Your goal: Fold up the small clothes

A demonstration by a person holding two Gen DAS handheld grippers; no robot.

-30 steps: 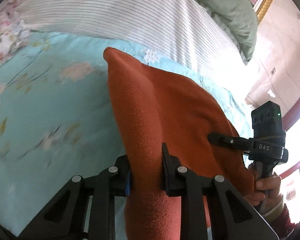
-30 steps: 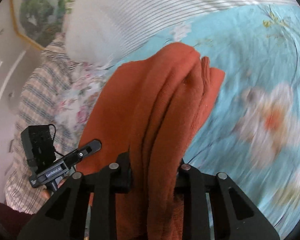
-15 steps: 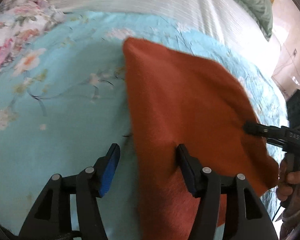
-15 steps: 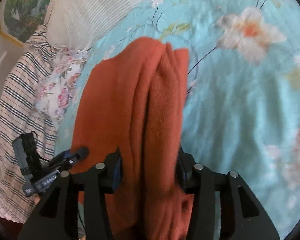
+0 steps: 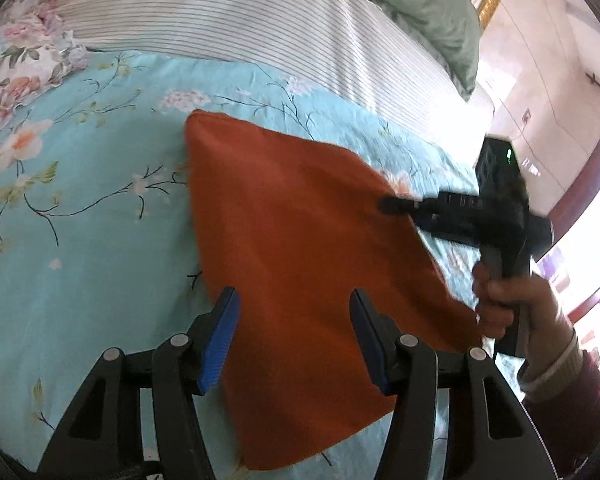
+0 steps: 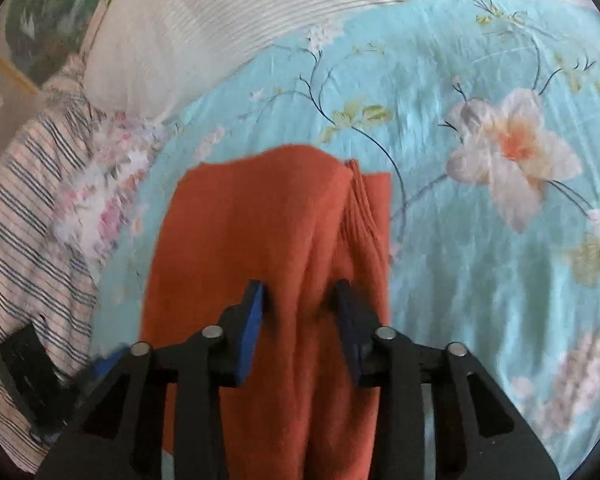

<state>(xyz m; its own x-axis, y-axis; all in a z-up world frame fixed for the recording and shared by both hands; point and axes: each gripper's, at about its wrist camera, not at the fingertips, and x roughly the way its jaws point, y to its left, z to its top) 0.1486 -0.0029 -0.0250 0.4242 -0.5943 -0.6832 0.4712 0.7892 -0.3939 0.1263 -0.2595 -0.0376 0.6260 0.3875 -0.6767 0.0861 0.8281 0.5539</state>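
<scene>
A rust-orange knitted garment (image 5: pixel 300 248) lies folded flat on the light blue floral bedspread (image 5: pixel 80 240). My left gripper (image 5: pixel 294 312) is open, its blue-padded jaws spread above the garment's near edge, touching nothing. In the right wrist view the same garment (image 6: pixel 260 232) lies with a raised fold between the jaws of my right gripper (image 6: pixel 300 300), which is open and stands over it. The right gripper also shows in the left wrist view (image 5: pixel 392 204), held in a hand over the garment's right side.
A white striped pillow (image 5: pixel 240 20) and a green pillow (image 5: pixel 420 4) lie beyond the garment. A striped cloth (image 6: pixel 24 220) and pink floral fabric (image 6: pixel 96 200) lie to the left. The room wall (image 5: pixel 548 60) stands at the right.
Both grippers have opened and let go of the orange garment, which was hanging from them a second ago and now lies flat on the bedspread. Both grippers have drawn back a little.
</scene>
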